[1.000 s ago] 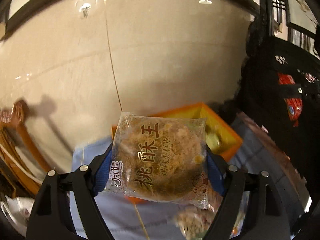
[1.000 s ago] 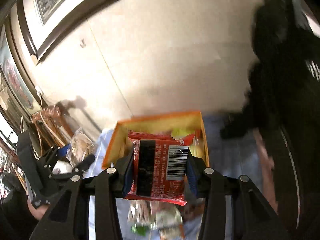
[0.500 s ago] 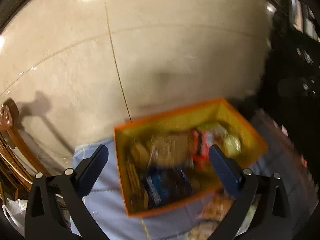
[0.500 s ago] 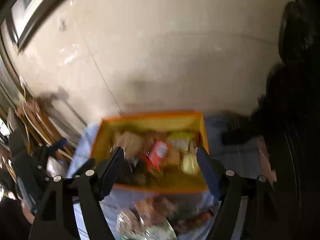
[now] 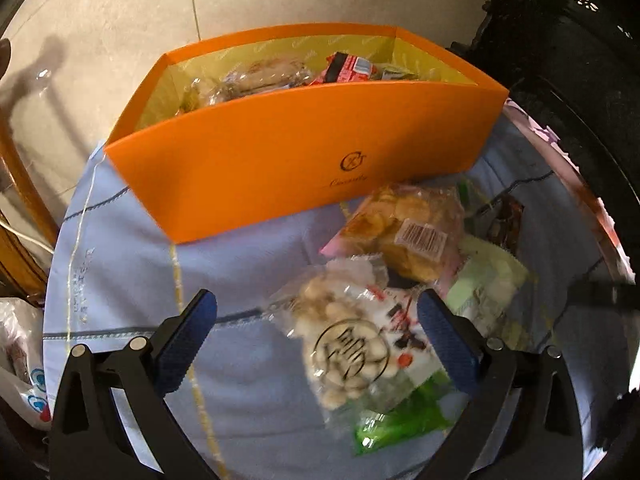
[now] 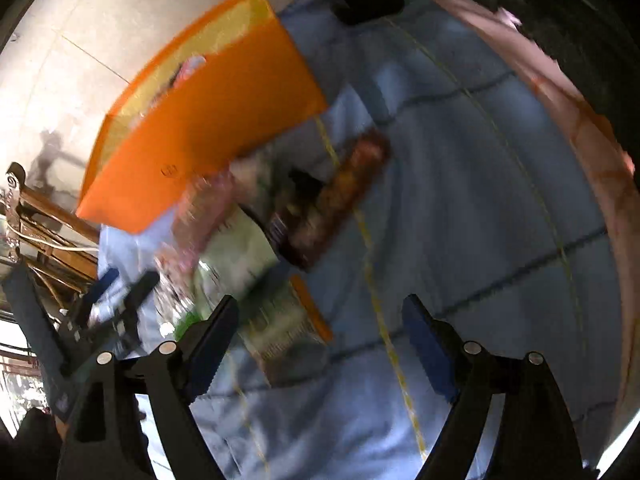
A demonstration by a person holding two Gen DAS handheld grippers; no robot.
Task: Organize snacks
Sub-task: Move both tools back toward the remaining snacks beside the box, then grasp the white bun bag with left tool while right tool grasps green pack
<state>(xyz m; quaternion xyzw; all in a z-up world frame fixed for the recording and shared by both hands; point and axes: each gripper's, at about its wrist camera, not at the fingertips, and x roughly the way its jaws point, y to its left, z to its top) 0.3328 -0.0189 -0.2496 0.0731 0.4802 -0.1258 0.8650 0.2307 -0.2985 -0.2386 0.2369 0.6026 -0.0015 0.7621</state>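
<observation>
Left gripper (image 5: pixel 316 336) hangs wide open and empty over the peanut packet (image 5: pixel 348 344), ready to grab; right gripper (image 6: pixel 320 344), empty, is opening near the orange box (image 5: pixel 304 140).

We see orange box (image 5: pixel 296 152): matt smooth card, yellow paper lining. Snack packets (image 5: pixel 352 344): glossy, crinkled clear plastic film. Tablecloth (image 5: pixel 240 264): pale blue woven cloth, stitched lines. Gripper pads (image 5: pixel 184 332): blue ribbed rubber on matt black plastic. Upper-left floor (image 5: pixel 120 8): polished stone tile.
</observation>
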